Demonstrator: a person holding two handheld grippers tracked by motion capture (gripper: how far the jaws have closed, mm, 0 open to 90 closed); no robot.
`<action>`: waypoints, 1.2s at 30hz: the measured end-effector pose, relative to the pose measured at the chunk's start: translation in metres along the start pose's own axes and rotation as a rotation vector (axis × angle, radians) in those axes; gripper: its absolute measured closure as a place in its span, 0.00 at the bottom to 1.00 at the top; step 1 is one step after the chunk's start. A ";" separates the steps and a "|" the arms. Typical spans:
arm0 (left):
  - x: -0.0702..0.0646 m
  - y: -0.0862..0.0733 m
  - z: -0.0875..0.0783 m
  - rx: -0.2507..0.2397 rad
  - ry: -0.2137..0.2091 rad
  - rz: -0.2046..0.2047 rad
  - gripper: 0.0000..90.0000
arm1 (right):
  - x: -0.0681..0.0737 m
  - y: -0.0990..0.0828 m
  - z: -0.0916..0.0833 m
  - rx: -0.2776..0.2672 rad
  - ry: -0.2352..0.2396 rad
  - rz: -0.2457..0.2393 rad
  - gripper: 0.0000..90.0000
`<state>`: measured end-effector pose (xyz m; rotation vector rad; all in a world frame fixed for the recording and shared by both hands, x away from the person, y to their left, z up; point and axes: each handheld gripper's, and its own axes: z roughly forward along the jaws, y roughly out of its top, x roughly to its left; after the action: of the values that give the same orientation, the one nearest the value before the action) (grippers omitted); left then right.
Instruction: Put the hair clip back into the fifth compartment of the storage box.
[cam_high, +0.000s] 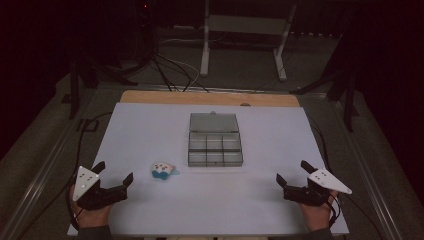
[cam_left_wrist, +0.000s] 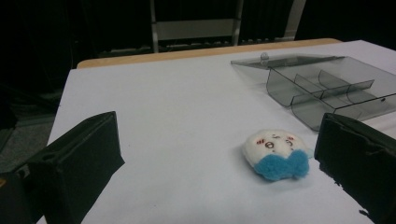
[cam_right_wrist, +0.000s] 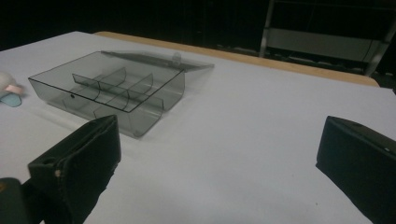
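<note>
Table (cam_high: 150, 125): white sheet over wooden top.
Compartment box (cam_high: 215, 145): smoky clear plastic, dividers inside, lid open flat behind, centre of table.
Plush toy (cam_high: 163, 170): small, white with blue bow, lying just left of box, apart from it.
Left gripper (cam_high: 115, 176): near-left corner, jaws spread, empty, toy ahead.
Right gripper (cam_high: 291, 173): near-right corner, jaws spread, empty.

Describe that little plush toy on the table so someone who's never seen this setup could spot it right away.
Start at the white table and find the clear grey compartment box with its lid open, near the middle. Just left of its near corner, toward the left gripper, lies the plush toy. It is the one soft thing here: a small white face with a fuzzy blue bow.
</note>
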<state>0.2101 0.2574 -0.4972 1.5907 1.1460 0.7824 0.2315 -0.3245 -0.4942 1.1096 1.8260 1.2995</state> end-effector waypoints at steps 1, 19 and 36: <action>0.000 0.000 -0.001 -0.002 0.004 -0.002 0.02 | 0.000 0.000 0.000 0.002 -0.003 0.000 0.00; -0.003 0.016 -0.001 0.001 -0.080 0.024 0.01 | -0.001 -0.001 -0.001 0.001 0.015 0.015 0.00; -0.016 0.037 0.017 0.073 -0.136 0.052 0.01 | -0.004 -0.001 -0.003 -0.001 0.001 0.044 0.00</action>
<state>0.2309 0.2338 -0.4665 1.7128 1.0494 0.6618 0.2305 -0.3297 -0.4946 1.1553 1.8105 1.3261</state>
